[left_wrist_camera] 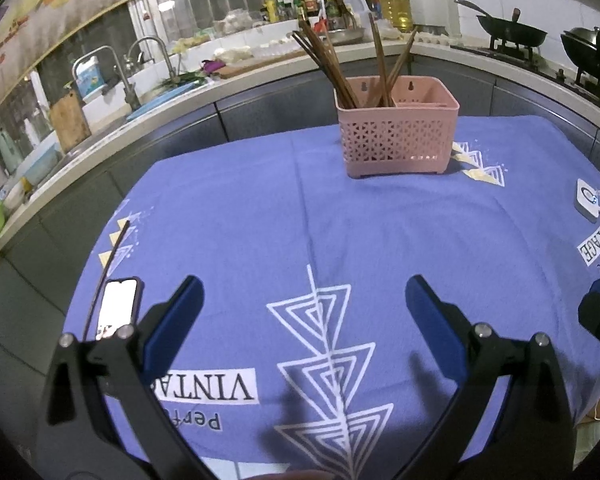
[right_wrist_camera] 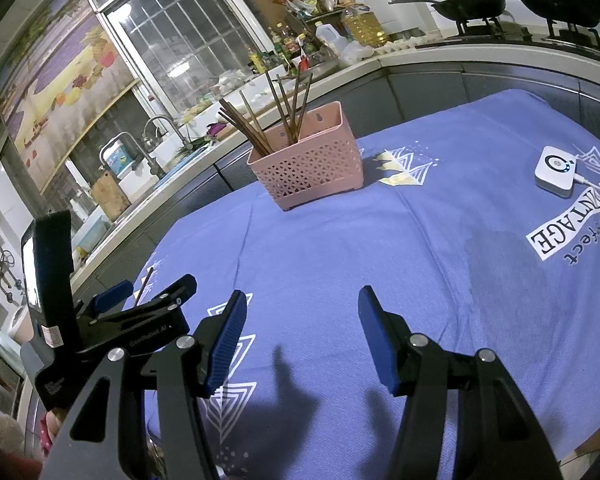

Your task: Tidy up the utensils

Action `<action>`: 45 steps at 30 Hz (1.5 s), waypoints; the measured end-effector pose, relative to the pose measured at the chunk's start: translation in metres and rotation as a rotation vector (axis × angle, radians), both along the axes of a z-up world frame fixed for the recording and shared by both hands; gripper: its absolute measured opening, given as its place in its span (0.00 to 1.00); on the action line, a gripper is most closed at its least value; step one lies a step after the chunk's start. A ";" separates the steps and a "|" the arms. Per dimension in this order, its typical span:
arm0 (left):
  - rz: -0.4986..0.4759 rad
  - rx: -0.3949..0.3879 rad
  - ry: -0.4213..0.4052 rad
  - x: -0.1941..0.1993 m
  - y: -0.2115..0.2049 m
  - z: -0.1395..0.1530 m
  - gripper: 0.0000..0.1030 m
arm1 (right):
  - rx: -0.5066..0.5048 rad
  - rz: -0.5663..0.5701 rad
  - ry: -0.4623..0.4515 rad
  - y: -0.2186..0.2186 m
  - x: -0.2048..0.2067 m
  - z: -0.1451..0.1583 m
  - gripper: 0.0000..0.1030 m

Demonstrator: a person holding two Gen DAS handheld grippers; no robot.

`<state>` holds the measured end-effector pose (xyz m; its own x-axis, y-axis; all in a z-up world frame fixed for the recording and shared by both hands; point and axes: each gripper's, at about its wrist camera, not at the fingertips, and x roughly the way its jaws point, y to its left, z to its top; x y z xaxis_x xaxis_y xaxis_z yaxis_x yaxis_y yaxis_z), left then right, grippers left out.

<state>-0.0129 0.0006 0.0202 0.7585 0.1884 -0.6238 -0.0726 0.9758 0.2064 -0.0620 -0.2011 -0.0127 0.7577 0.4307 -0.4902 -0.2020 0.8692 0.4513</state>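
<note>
Kitchen counters are curving round the far side of a table that is wearing a blue cloth [left_wrist_camera: 260,208] printed with white triangles and the word VINTAGE. One pink basket [left_wrist_camera: 396,136] is standing on the cloth at about 12 o'clock in the left wrist view and about 11 o'clock in the right wrist view [right_wrist_camera: 306,160]; it is a rectangular plastic holder with a lattice of small triangular holes in its walls, short feet, two keyhole slots in its back wall and a divider splitting it into two compartments. Brown chopsticks [left_wrist_camera: 340,64] are leaning upright in its left compartment, fanning out in two bunches; roughly nine are showing, though they are overlapping too much for an exact count, and the right compartment is looking bare. One more dark chopstick [left_wrist_camera: 108,268] is lying flat on the cloth at about 9 o'clock in the left view, just beside one phone [left_wrist_camera: 118,306] with a lit screen. One white puck [right_wrist_camera: 556,170] with a cable is sitting near the cloth's right edge, at about 2 o'clock in the right view. Two woks [left_wrist_camera: 512,32] are resting on the stove at about 1 o'clock, and two taps [left_wrist_camera: 156,56] are rising over the sink at about 10 o'clock. Both grippers are hovering over the near cloth: the left gripper [left_wrist_camera: 304,300] is spreading its blue pads wide and holding nothing, and the right gripper [right_wrist_camera: 302,320] is likewise gaping with nothing between its fingers.
</note>
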 end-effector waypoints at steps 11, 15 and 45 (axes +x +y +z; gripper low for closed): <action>0.004 0.000 0.013 0.000 0.003 -0.001 0.94 | 0.003 -0.003 0.003 -0.001 0.000 0.000 0.57; 0.004 -0.001 0.022 0.002 0.003 -0.003 0.94 | 0.005 -0.006 0.009 0.000 0.001 -0.002 0.57; 0.008 -0.004 0.036 0.005 0.005 -0.005 0.94 | 0.010 -0.007 0.015 0.001 0.002 -0.004 0.57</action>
<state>-0.0078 0.0059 0.0148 0.7343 0.1918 -0.6512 -0.0728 0.9760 0.2053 -0.0601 -0.2005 -0.0169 0.7536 0.4301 -0.4972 -0.1892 0.8662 0.4625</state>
